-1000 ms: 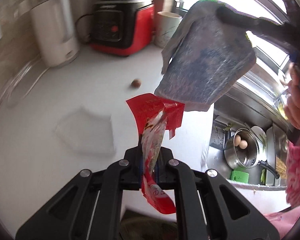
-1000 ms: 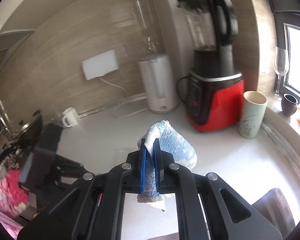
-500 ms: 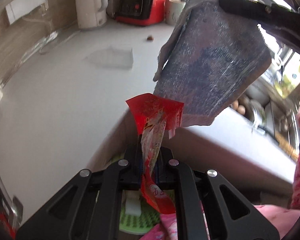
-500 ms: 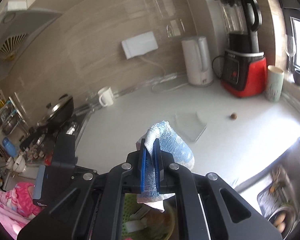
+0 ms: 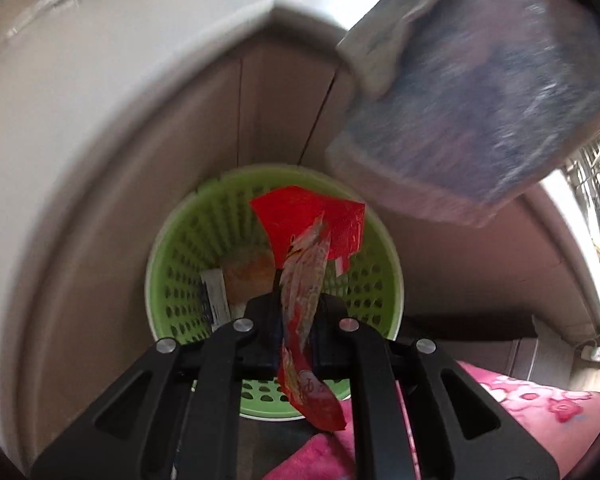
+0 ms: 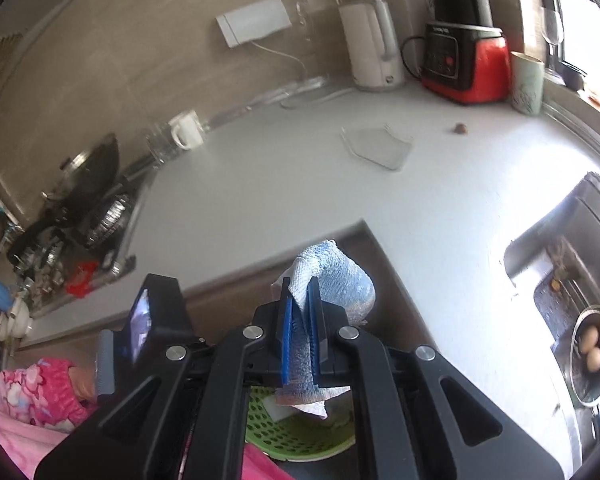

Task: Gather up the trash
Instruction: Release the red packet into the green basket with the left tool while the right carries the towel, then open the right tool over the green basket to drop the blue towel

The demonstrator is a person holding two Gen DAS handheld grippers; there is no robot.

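Left claw (image 5: 300, 312) pinched tight on a red snack wrapper (image 5: 306, 264), fingers nearly together, wrapper standing up between them with its torn red flap spread above and its tail hanging below the fingers. Claw points steeply down, directly over the green perforated bin (image 5: 180, 272) on the floor, so the wrapper hangs above the bin's open mouth. Inside the bin: a white packet (image 5: 216, 296) and an orange-brown scrap (image 5: 248, 276), both against the bottom.

Right claw (image 6: 300, 320) fully closed on a blue-and-white cloth (image 6: 340, 280); cloth bunches above the blue pads (image 6: 286, 324) and a white edge droops below them. In the left wrist view the same cloth (image 5: 480, 92) hangs blurred, above and to the right of the bin. In the right wrist view a piece of the bin rim (image 6: 300, 440) shows under the claw, so the cloth is also above the bin.

Bin sits at the inner corner of the cabinet fronts (image 5: 276, 112) below the white tabletop (image 6: 280, 184). On the tabletop, well away from the bin: a clear plastic piece (image 6: 380, 146), a small brown nut-like bit (image 6: 460, 129), a white kettle (image 6: 374, 46), a red blender (image 6: 466, 64), a mug (image 6: 186, 132). Sink (image 6: 572, 264) to the right of the bin holds a pot with two eggs (image 6: 592, 350). Pink sleeve (image 6: 40, 384) at lower left.
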